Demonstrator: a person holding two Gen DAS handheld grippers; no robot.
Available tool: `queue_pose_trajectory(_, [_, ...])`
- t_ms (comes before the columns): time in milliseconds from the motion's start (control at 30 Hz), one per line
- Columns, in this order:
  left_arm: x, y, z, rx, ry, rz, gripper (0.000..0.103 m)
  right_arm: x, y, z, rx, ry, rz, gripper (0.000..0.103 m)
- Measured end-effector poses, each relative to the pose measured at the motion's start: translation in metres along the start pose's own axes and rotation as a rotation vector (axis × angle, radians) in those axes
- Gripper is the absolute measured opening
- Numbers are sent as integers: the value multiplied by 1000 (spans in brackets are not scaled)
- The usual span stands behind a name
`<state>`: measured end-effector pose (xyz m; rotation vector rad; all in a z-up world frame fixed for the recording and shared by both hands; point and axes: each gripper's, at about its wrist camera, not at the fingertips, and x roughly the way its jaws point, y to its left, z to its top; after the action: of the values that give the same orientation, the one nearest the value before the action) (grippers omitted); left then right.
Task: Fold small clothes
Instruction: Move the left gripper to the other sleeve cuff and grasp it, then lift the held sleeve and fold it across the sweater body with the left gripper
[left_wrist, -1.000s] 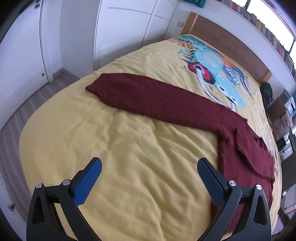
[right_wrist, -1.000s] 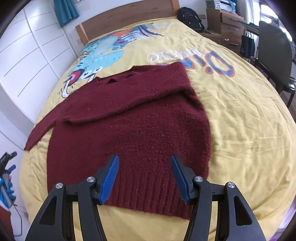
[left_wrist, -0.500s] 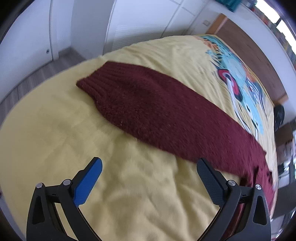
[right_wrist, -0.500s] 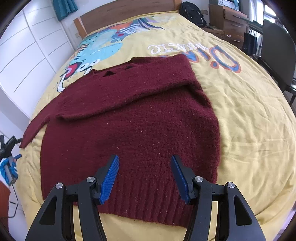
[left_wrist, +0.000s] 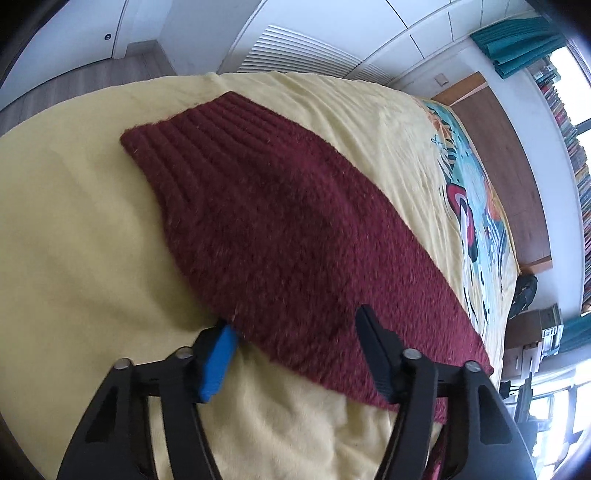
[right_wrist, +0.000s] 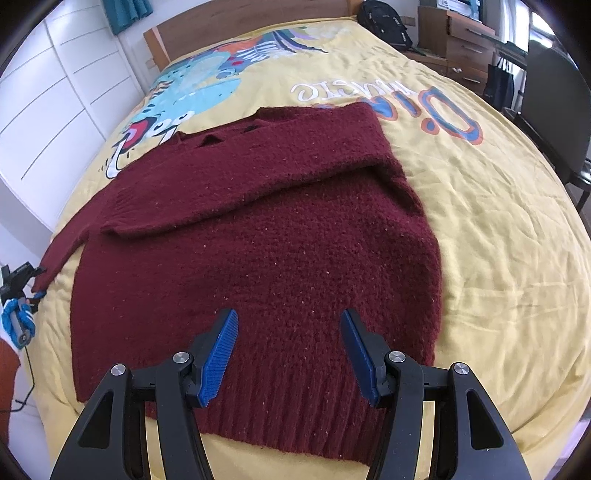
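Maroon sweater (right_wrist: 258, 236) sleeve edge straddled by gaping left tool (left_wrist: 295, 332), right tool (right_wrist: 288, 332) gaping (over hem)

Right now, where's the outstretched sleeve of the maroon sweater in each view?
Left wrist: the sleeve fills the centre, ribbed cuff upper left, left gripper straddling it.
Right wrist: sleeve at far left edge, running off the sweater body.
Shared landmark: the blue cartoon print on the yellow bedspread.
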<state>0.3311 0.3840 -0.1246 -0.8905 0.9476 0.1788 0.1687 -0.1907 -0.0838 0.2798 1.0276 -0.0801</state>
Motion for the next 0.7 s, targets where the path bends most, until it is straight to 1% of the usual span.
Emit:
queue_pose_trajectory(67, [1,1,3,-10,-3,-9,53,1,1,0,-1,2,0,60])
queue_pose_trajectory(167, [2,8,7,-61,-20,-47,52,2,1,0,-5,6,2,60])
queue_pose_trajectory(267, [4,9,10,-97,-30,-71,38,2,2,1,-14,4,2,60])
queue_pose_trajectory(333, [4,9,13,-106,-26,-68,23,1,1,2,-15,-1,3,60])
queue_pose_trajectory(433, [5,7,17,-107,-23,-41,16,-1,-1,2,-14,-6,2,60])
queue_pose_trajectory(600, [2,-5,19,-93,-34,-33,12,-2,-9,-2,-3,-8,3,60])
queue_pose_trajectory(700, [2,-13,19,-95,-37,-42,12,-3,-13,-4,4,-8,5,60])
